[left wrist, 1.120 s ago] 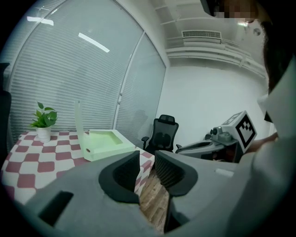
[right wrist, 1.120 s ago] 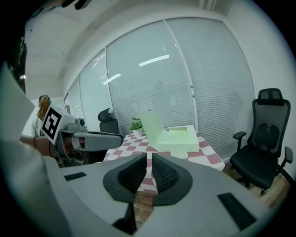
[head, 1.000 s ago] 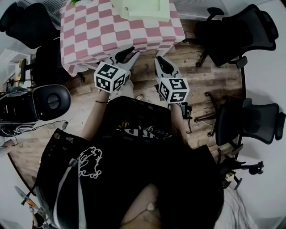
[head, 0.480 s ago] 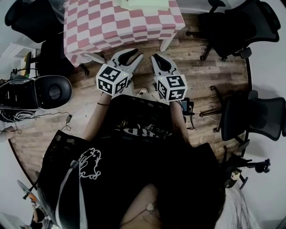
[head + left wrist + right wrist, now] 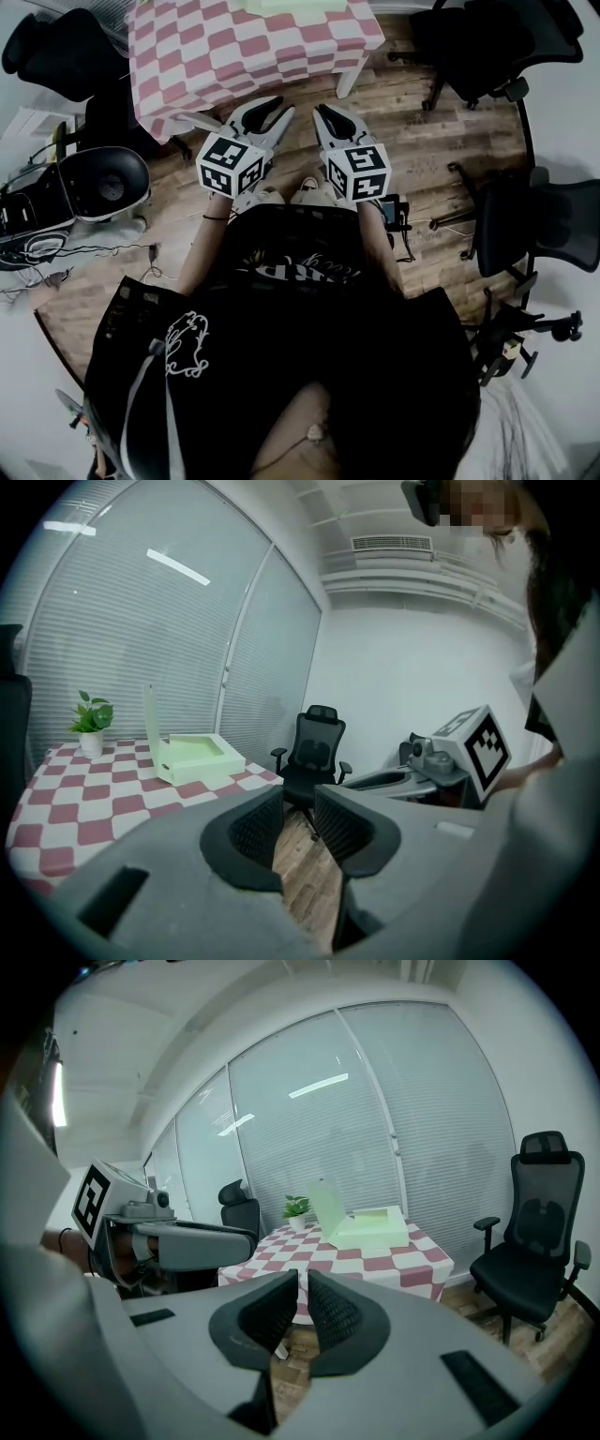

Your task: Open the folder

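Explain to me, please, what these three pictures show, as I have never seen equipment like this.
A person holds a two-jaw gripper in each hand. One picture comes from a camera on the person's head, looking down; the other two come from cameras on the left gripper and right gripper. Ahead stands a table with a checked cloth, carrying a pale green folder, cover raised, and a potted plant. Nothing is held: the left jaws stand apart, the right are together.
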Demonstrator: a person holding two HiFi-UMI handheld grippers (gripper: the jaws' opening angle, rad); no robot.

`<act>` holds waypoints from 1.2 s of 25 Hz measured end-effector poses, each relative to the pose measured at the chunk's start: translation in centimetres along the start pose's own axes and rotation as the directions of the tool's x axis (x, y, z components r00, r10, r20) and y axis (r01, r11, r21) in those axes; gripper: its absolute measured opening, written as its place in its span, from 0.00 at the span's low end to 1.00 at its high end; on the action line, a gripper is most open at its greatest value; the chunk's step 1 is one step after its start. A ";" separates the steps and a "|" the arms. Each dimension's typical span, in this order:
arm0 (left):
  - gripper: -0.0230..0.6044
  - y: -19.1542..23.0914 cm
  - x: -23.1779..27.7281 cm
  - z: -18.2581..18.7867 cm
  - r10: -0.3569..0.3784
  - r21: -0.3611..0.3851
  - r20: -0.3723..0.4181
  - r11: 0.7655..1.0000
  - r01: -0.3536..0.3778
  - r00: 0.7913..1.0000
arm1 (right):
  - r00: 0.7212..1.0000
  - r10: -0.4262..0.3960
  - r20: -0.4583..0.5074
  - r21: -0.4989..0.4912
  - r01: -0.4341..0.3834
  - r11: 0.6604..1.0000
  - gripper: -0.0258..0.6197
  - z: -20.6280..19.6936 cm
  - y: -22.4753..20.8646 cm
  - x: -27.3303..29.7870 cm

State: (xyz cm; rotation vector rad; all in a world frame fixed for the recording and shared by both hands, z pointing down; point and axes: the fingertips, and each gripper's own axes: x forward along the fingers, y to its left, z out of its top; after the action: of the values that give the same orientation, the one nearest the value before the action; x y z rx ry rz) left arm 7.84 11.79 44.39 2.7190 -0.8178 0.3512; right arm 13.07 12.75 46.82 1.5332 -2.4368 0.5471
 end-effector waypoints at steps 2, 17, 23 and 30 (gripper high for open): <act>0.19 0.3 -0.6 -0.2 -0.007 0.013 -0.013 1.000 0.007 1.000 | 1.000 -0.004 -0.009 -0.003 0.004 1.000 0.10 -0.1 0.7 0.4; 0.19 3.1 -5.9 -1.8 -0.024 0.007 -0.022 1.000 0.025 0.999 | 0.998 -0.051 -0.028 0.008 0.051 0.999 0.09 -0.8 5.7 2.0; 0.19 3.5 -6.3 -2.0 -0.016 -0.003 -0.019 1.000 0.016 1.000 | 0.997 -0.058 -0.042 0.014 0.058 0.998 0.09 -1.1 5.6 2.1; 0.19 3.6 -5.2 -1.8 -0.004 -0.010 -0.023 1.000 0.004 1.000 | 0.997 -0.058 -0.049 0.017 0.059 0.998 0.09 -1.1 4.2 2.0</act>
State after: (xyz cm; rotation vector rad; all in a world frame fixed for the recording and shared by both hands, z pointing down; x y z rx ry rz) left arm 1.29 12.12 45.20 2.7018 -0.8056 0.3765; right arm 8.37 13.25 47.72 1.5742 -2.3500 0.5904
